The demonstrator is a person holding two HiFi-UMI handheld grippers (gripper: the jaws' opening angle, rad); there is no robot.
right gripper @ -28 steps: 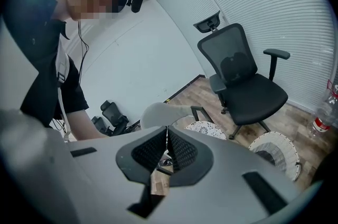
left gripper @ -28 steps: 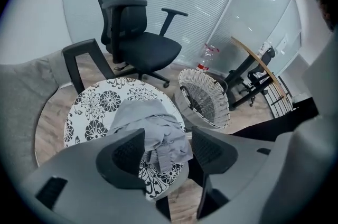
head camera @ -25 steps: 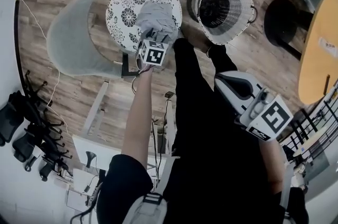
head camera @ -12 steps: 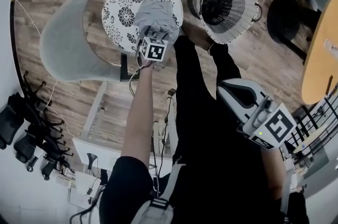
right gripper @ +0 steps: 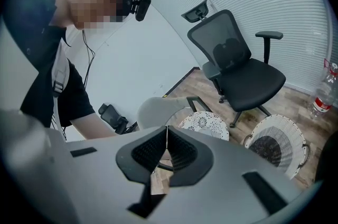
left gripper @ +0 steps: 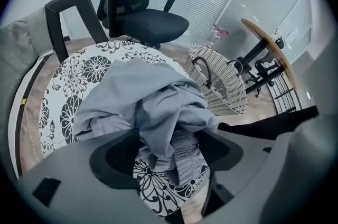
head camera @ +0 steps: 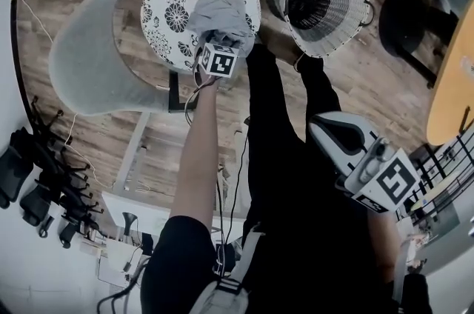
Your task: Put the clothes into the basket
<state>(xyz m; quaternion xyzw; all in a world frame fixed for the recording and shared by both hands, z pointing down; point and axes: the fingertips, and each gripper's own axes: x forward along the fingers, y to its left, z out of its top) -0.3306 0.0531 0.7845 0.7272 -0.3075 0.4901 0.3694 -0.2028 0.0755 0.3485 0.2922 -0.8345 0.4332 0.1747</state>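
Note:
A crumpled pile of grey clothes [head camera: 221, 15] [left gripper: 142, 101] lies on the round floral seat [head camera: 167, 5] [left gripper: 68, 91] of a grey chair. My left gripper [head camera: 221, 42] [left gripper: 169, 149] points steeply down onto the pile. Its jaws have just been opening and stand wide, with a fold of the grey cloth between them and not pressed. The white wicker basket [head camera: 329, 1] [left gripper: 219, 85] [right gripper: 277, 146] stands on the floor just right of the chair, with no clothes showing inside it. My right gripper [head camera: 326, 129] [right gripper: 167, 138] is held back near the body, shut on nothing.
A black office chair [left gripper: 142, 17] [right gripper: 237, 70] stands behind the floral seat. A round wooden table [head camera: 452, 68] [left gripper: 264, 43] and a black stool [head camera: 404, 24] are at the right. A water bottle [right gripper: 322, 96] stands on the wooden floor.
My left gripper has sunk onto the grey clothes. The right gripper has hardly shifted.

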